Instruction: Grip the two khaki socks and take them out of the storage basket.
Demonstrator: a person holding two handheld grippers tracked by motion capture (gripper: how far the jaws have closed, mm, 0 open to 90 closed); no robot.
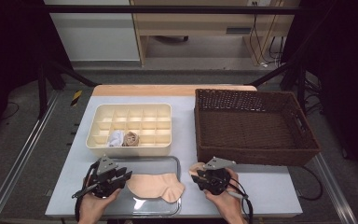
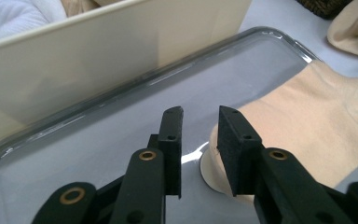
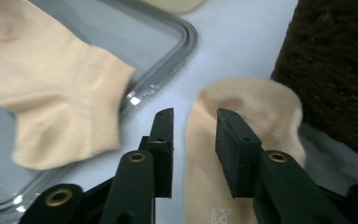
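L gripper (image 1: 103, 179) sits over the left end of the clear tray (image 1: 168, 161), near the front edge of the table (image 1: 270, 186). Jaws part open, nothing clamped: the toe end of the tray sock (image 1: 154, 185) lies just beside and partly under the right-hand jaw in the left gripper view, left-hand jaw over bare tray. So released, not grasping.

R gripper (image 1: 210, 179) is at the tray's right outer edge, front-right of the table mid, hovering over the second sock (image 1: 196, 169), which lies flat on the table between the tray's right rim and the front wall of the wicker basket (image 1: 256, 126). Jaws apart, straddling the sock's left edge in the right gripper view; pads don't look pressed on fabric, so released too.

Compartment box (image 1: 129, 129) stands behind the tray w/ a white roll (image 1: 115, 138) and a tan roll (image 1: 131, 138) in its front row, so the job looks like pairing these two socks and rolling them for a free cell.

Doing this step well, imo:
- R: come down so one jaw goes under the sock edge, pinch a single clean fold, not just the top layer; fabric is thin and will slip otherwise
- keep clear of the basket wall and the tray rim on the way down
- L: shift a bit toward the toe so both jaws bracket cloth before closing
- lift low, lay sock on sock w/ toes and cuffs aligned
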